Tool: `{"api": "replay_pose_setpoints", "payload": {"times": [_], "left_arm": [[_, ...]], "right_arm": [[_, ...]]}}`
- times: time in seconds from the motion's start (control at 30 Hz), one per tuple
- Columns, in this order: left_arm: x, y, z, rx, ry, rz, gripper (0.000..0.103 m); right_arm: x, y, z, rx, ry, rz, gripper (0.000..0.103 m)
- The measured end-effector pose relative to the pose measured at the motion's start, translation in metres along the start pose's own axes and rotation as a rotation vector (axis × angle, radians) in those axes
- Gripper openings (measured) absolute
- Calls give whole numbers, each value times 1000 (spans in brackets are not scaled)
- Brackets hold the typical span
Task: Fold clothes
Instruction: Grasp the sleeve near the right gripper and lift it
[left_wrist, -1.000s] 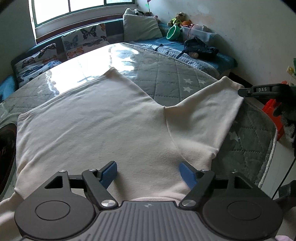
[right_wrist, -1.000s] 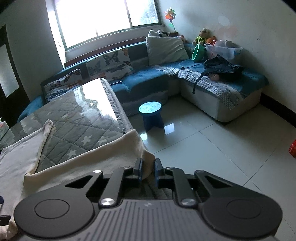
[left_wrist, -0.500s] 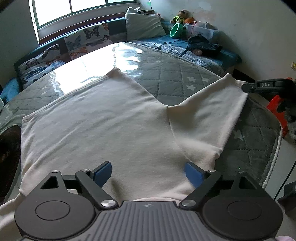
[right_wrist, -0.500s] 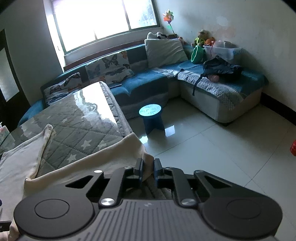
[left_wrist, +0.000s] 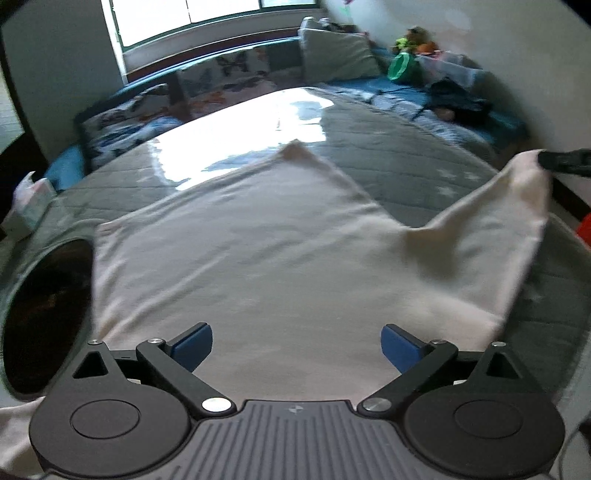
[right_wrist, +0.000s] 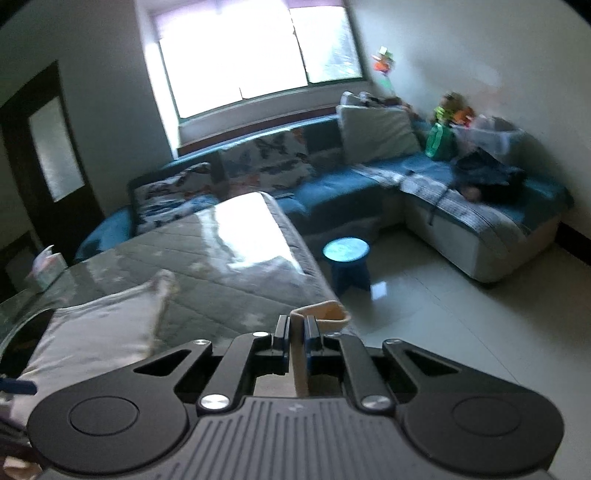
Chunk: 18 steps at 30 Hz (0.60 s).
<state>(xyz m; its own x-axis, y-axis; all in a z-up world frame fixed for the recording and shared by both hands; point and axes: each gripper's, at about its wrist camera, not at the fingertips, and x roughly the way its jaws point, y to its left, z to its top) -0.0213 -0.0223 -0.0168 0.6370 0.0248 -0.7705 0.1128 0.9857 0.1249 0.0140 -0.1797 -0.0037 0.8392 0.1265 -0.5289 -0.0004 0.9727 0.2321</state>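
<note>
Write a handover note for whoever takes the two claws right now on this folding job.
Left claw: open, hovering over the near part of the cream garment, gripping nothing.
Right claw: shut on the end of the garment's sleeve, raised off the quilted table.
Garment: body spread flat on the table, other sleeve pointing away.
Done: spread out; one sleeve picked up.
Left: probably carry that sleeve across the body, then fold the rest. No fold is finished.

Bright window (right_wrist: 255, 55) backlight, glare on the tabletop (left_wrist: 236, 140), motion blur, fisheye-dark corners.
</note>
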Motion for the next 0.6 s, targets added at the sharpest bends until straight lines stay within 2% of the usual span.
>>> {"api": "replay_pose_setpoints", "payload": {"times": [0.33,0.6], "left_arm": [[7,37,-3,-74,15,140,102],[10,51,-6,-107,22,171,103]], "right_arm": [[-3,51,7,-92,-2,134,6],[-2,77,9,-128,6,191,6]]}}
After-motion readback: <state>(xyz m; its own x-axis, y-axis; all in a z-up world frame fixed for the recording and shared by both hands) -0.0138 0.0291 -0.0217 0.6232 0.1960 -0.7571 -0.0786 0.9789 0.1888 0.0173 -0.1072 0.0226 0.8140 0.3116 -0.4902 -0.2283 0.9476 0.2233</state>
